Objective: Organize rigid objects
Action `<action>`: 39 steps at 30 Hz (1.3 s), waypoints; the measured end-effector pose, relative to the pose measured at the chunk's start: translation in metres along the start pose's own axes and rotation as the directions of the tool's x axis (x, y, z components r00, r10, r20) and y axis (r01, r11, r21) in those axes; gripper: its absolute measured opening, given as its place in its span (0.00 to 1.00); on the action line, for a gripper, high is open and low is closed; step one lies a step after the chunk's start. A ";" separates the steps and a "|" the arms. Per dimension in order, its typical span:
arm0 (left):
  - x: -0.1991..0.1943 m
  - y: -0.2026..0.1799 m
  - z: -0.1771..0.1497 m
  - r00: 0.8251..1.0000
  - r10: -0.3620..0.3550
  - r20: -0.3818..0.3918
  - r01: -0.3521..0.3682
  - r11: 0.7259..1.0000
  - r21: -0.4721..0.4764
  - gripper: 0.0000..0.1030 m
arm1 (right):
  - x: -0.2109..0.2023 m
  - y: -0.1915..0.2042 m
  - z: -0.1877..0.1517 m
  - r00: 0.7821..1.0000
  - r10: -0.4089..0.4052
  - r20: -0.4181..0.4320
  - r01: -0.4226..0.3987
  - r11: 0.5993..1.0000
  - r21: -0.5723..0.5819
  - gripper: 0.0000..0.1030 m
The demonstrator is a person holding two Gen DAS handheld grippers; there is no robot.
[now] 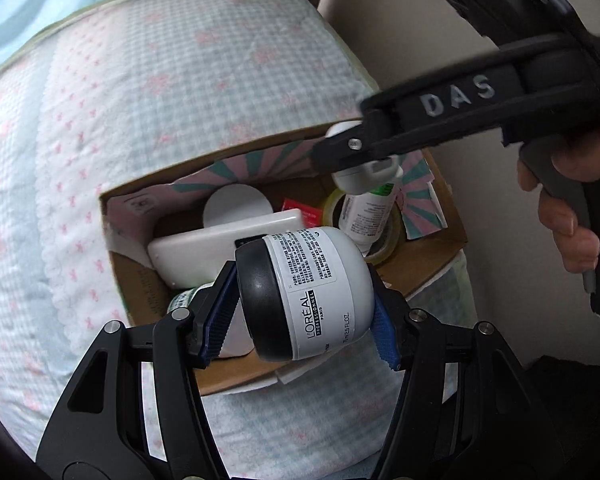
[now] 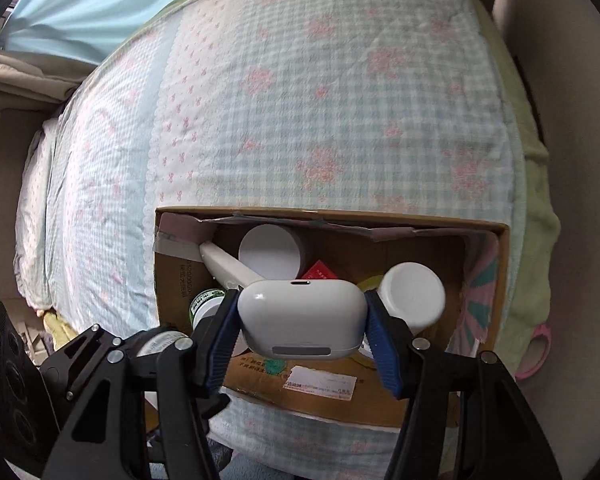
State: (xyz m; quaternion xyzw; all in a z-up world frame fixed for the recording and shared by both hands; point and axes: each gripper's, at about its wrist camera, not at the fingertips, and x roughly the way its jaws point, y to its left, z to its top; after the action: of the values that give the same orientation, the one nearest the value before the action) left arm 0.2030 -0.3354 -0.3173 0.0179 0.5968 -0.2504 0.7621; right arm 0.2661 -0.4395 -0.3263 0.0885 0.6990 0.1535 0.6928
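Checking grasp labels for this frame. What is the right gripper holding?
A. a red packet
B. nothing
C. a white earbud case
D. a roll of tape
C: in the right wrist view the right gripper has both blue pads pressed on the sides of a white earbud case, held over the open cardboard box.

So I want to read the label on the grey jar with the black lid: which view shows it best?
The left wrist view: the grey jar lies sideways between the left gripper's blue pads, label facing the camera. The right wrist view does not show it clearly; there the right gripper holds a white case over the cardboard box.
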 end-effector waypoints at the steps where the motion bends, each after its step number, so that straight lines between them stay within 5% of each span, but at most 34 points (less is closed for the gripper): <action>1: 0.007 -0.007 0.001 1.000 -0.001 -0.010 0.001 1.000 0.023 0.55 | 0.007 -0.001 0.004 1.000 0.002 -0.014 -0.002 1.000 -0.013 0.54; 14: 0.069 -0.024 0.000 0.996 0.010 -0.090 0.001 0.992 0.127 0.57 | 0.053 -0.021 0.024 0.994 0.041 -0.097 -0.045 0.998 -0.039 0.55; 16: 0.068 -0.024 0.000 0.995 -0.021 -0.095 0.033 0.991 0.131 0.86 | 0.055 -0.021 0.027 0.994 0.040 -0.097 -0.043 0.998 -0.035 0.60; 17: 0.065 -0.024 0.000 0.996 -0.032 -0.084 0.044 0.989 0.138 1.00 | 0.054 -0.021 0.027 0.995 0.043 -0.086 -0.045 0.999 -0.029 0.78; 18: 0.060 -0.024 0.000 0.997 -0.037 -0.072 0.047 0.988 0.147 1.00 | 0.052 -0.022 0.027 0.997 0.036 -0.070 -0.037 0.999 -0.017 1.00; 25: 0.047 -0.018 -0.005 0.996 -0.038 -0.083 0.047 0.992 0.114 1.00 | 0.027 -0.031 0.019 0.999 -0.050 -0.016 0.051 0.999 0.012 1.00; 39: -0.001 -0.014 -0.004 0.999 -0.026 -0.028 0.029 0.992 0.126 1.00 | -0.006 -0.021 0.001 0.996 -0.072 0.054 0.067 0.995 0.078 1.00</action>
State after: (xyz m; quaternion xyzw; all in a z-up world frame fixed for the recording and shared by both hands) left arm 0.1940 -0.3459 -0.3142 0.0613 0.5899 -0.2981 0.7479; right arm 0.2691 -0.4613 -0.3283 0.0950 0.6872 0.0999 0.7133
